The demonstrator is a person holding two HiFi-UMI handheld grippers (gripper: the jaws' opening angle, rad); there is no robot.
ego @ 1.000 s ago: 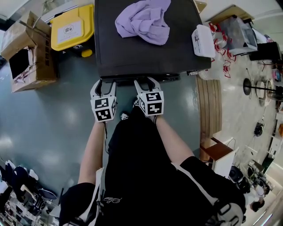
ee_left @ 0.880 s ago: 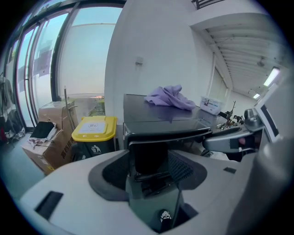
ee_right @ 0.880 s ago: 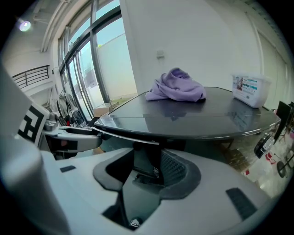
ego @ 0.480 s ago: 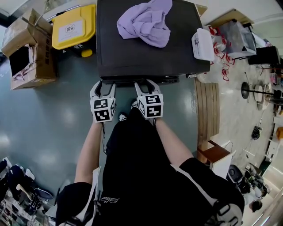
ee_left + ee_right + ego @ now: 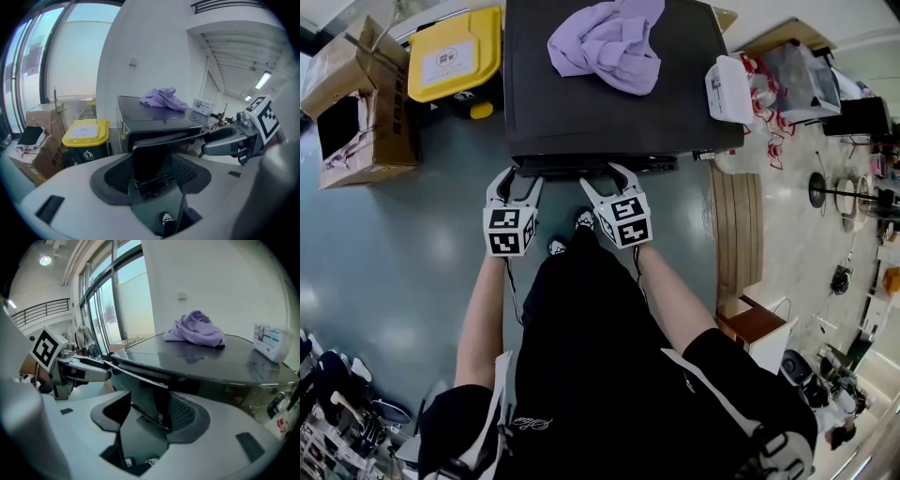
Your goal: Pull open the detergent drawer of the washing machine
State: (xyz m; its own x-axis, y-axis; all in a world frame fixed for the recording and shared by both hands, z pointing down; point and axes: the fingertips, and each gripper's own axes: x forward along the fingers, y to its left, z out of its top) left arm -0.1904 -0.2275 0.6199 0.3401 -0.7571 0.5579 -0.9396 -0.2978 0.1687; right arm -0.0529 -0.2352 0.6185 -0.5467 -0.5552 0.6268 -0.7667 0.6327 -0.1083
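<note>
1. Shoes (image 5: 584, 218) come first, nearest of all. Two of them poke out past the person's dark top in the head view, while the left gripper view catches just one, low in the slot between its jaws.
2. Two grippers, each with one marker cube (image 5: 509, 231), sit side by side at the front edge of the washing machine (image 5: 581, 117).
3. On the left gripper (image 5: 517, 178) the jaws are parted. Only its own view shows what sits in the gap: the dark face of the detergent drawer (image 5: 151, 161), reaching from pad to pad.
4. On the right gripper (image 5: 607, 178) the jaws are wide and have just been opening. Its own view shows the machine's dark front in the gap, with the pads clear of it.
5. Each gripper view catches the other gripper out at its edge. The head view gives both at once, plus two bare forearms (image 5: 483, 309).
6. The drawer sits at the top of the machine's front, near its left corner, just under the lip of the lid. From above it is only a dark strip.
7. On the lid there is one lavender cloth (image 5: 607, 42), bunched up toward the back, and one white tub (image 5: 729, 86) at the right edge, well apart from it.
8. Farther out stands one yellow-lidded bin (image 5: 455, 54) left of the machine, with cardboard boxes (image 5: 366, 122) beside it. The left gripper view makes that two boxes.
9. From above the bin is all lid. The left gripper view adds its dark body and a tall window (image 5: 70, 51) behind.
10. Only the right gripper view shows a railing (image 5: 42, 315) up high.
</note>
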